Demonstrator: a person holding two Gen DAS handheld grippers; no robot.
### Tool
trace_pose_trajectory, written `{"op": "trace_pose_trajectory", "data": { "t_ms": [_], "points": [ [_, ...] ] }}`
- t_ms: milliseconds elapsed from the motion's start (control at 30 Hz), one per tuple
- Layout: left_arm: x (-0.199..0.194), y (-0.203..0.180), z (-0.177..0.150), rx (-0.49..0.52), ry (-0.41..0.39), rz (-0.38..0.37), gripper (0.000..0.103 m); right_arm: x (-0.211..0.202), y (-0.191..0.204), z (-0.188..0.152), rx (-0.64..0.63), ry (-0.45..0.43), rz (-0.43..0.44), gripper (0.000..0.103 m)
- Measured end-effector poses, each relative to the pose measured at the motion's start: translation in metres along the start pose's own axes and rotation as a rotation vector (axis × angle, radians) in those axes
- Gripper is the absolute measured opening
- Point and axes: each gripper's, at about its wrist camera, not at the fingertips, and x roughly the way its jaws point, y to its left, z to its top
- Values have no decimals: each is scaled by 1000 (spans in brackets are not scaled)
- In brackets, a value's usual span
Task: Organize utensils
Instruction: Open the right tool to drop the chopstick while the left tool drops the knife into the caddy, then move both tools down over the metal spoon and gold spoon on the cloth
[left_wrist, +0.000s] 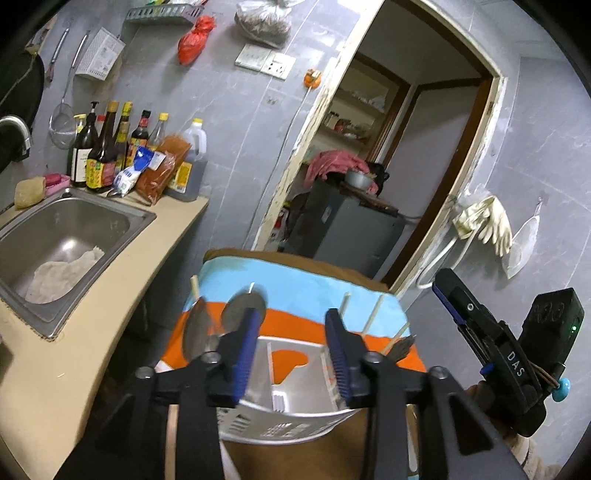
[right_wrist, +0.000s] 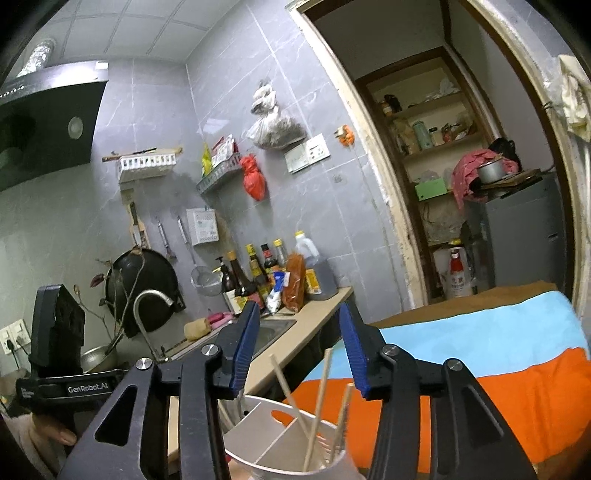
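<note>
Utensil caddy on striped cloth, both hand-held grippers released above it

White plastic utensil holder (left_wrist: 291, 406) sits on an orange and light-blue striped cloth (left_wrist: 295, 291) covering a brown-edged table (right_wrist: 461, 302). Holder has slotted walls, inner dividers, and a handle cutout through which the orange shows. Two metal spoons (left_wrist: 221, 325) stand in its left compartment, bowls up, blurred. Pale wooden chopsticks (right_wrist: 317, 402) lean in the right compartment, tips up and splayed. A dark fork-like utensil (left_wrist: 400, 349) sticks up at the far right edge of the holder; type hard to tell.

Left hand-held gripper (left_wrist: 291, 343) is above the holder, jaws spread wide, blue pads facing, nothing between them. Right hand-held gripper (right_wrist: 299, 354) also above the holder, jaws spread apart, chopsticks rising in the gap without touching either pad. Each gripper also shows at the edge of the other's view.

Hidden or unclear: holder's near rim is covered by gripper bodies in both views, its base is cut off at the frame bottom in the right wrist view. Spoon handles hidden inside the holder. Exact chopstick count unclear.

Background: steel sink (left_wrist: 66, 236) with a rag, sauce bottles (left_wrist: 118, 147) beside it, open doorway (left_wrist: 399, 155).
</note>
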Motion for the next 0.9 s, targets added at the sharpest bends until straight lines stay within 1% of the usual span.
{"op": "trace_pose_trajectory", "data": {
  "t_ms": [67, 100, 133, 167, 233, 267, 300, 333, 367, 433, 500, 533, 567, 667, 900],
  "points": [
    [0, -7, 2, 6, -12, -8, 41, -11, -4, 7, 3, -14, -23, 52],
    [-1, -11, 2, 11, -20, -12, 45, -16, -6, 11, 4, -21, -34, 53],
    [-1, -15, 2, 15, -33, -15, 51, -23, -8, 15, 4, -28, -49, 58],
    [-2, -19, 2, 19, -45, -17, 54, -29, -10, 20, 3, -33, -65, 64],
    [-4, -28, 3, 32, -71, -21, 66, -41, -15, 27, 4, -47, -91, 70],
    [-5, -34, 3, 38, -81, -18, 71, -45, -16, 31, 4, -51, -101, 73],
    [-5, -39, 2, 45, -93, -16, 80, -51, -19, 35, 4, -55, -115, 75],
    [-6, -46, 2, 51, -107, -14, 88, -57, -22, 39, 3, -56, -129, 82],
    [-6, -50, 2, 55, -118, -14, 91, -61, -25, 43, 2, -58, -139, 87],
    [-5, -63, 2, 69, -143, -5, 101, -72, -32, 48, -3, -67, -162, 92],
    [-3, -76, 0, 92, -164, 18, 103, -82, -40, 53, -3, -71, -185, 95],
    [-1, -84, -2, 110, -167, 31, 103, -87, -45, 55, -1, -71, -198, 100],
    [2, -92, -3, 129, -167, 42, 103, -93, -51, 56, -1, -72, -213, 101],
    [7, -111, -8, 166, -180, 57, 103, -105, -66, 60, -5, -74, -245, 101],
    [21, -154, -25, 222, -203, 54, 103, -127, -103, 65, 5, -71, -292, 101]
  ]
}}
